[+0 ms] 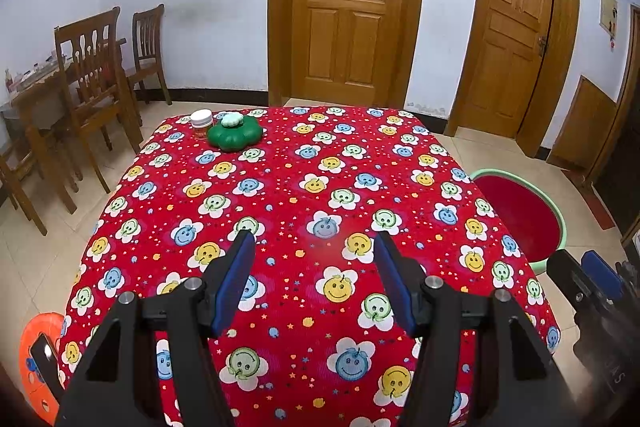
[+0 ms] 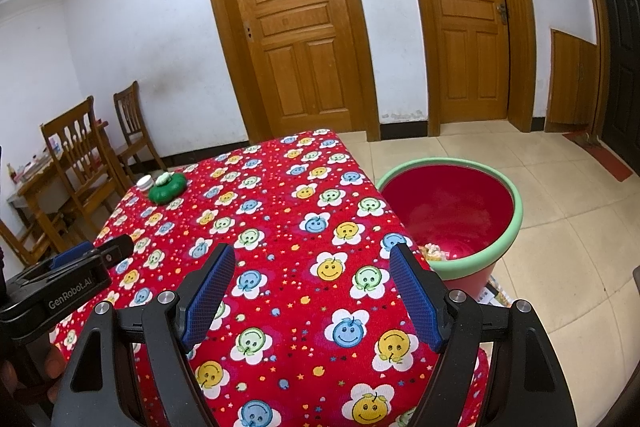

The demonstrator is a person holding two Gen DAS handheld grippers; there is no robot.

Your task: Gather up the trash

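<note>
My left gripper (image 1: 315, 235) stands open over the red smiley-flower tablecloth (image 1: 320, 163), nothing between its blue pads. My right gripper (image 2: 312, 249) is open too, empty, near the table's right edge. Each shows in the other's view: the right gripper (image 1: 576, 263) at the right edge, the left gripper (image 2: 100, 249) at the left. A red bin with a green rim (image 2: 516, 223) stands on the floor beside the table, also the bin (image 1: 496, 173) in the left view. Pale crumpled scraps (image 2: 434, 251) lie inside it. No loose trash shows on the cloth.
A white-lidded jar (image 1: 201, 121) and a green flower-shaped container (image 1: 234, 137) stand at the table's far left corner. Wooden chairs (image 1: 92, 75) and a second table are at the left wall. An orange round object (image 1: 38, 359) sits at the lower left. Two wooden doors are behind.
</note>
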